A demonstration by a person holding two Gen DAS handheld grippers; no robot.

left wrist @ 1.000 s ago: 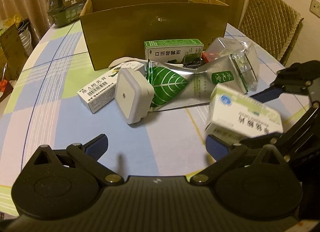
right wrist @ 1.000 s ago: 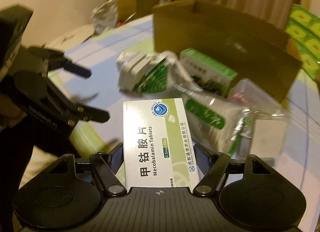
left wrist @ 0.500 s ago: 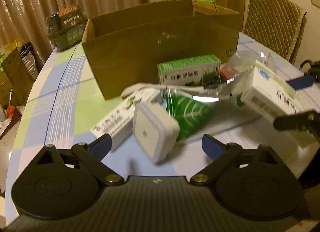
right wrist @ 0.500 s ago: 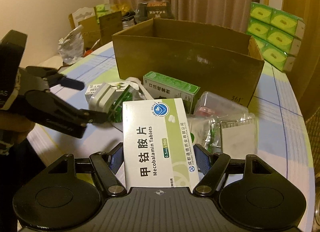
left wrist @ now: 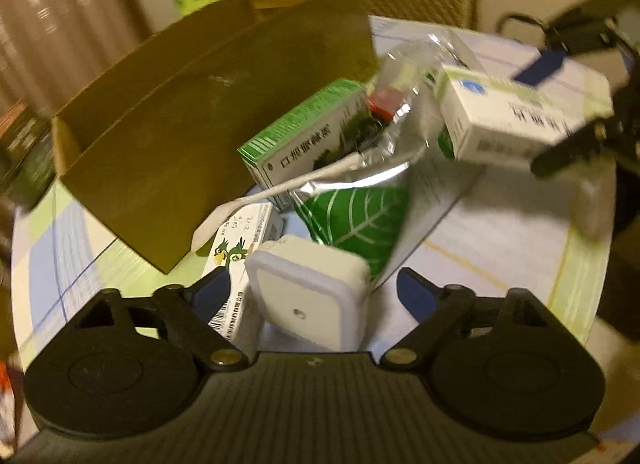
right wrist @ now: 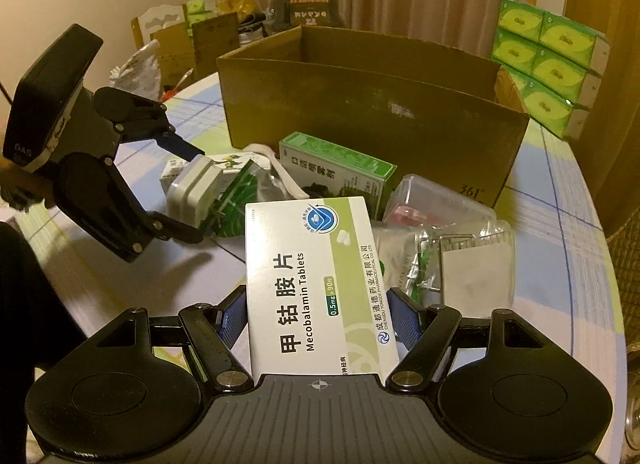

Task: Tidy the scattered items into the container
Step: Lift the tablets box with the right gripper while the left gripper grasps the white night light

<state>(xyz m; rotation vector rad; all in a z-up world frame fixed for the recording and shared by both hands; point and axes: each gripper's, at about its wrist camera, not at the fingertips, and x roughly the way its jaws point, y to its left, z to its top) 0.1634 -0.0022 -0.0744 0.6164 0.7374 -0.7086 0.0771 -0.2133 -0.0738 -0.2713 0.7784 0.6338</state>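
An open cardboard box (right wrist: pixel 380 111) (left wrist: pixel 200 123) stands on the table behind a heap of small items. My left gripper (left wrist: pixel 314 294) (right wrist: pixel 200 195) straddles a white square plug-in device (left wrist: pixel 308 300) (right wrist: pixel 192 187). Its jaws are closing, with a gap still showing on each side of the device. My right gripper (right wrist: pixel 318 316) (left wrist: pixel 552 111) is shut on a white and green tablets box (right wrist: pixel 316 284) (left wrist: pixel 520 119), held above the table. A green medicine box (right wrist: pixel 340 167), a green leaf foil pouch (left wrist: pixel 356 219) and a parrot-printed white box (left wrist: pixel 236 256) lie in the heap.
Clear plastic packets (right wrist: pixel 440 203) and a white cable (left wrist: pixel 300 183) lie among the items. Green tissue packs (right wrist: pixel 548 63) are stacked at the right beyond the table. A dark carton (right wrist: pixel 304 11) sits behind the cardboard box. The checked tablecloth (right wrist: pixel 560 191) curves off at the right.
My left gripper has moved in on the white device and rolled, and its fingers have narrowed around it. The right gripper still holds the tablets box in about the same place.
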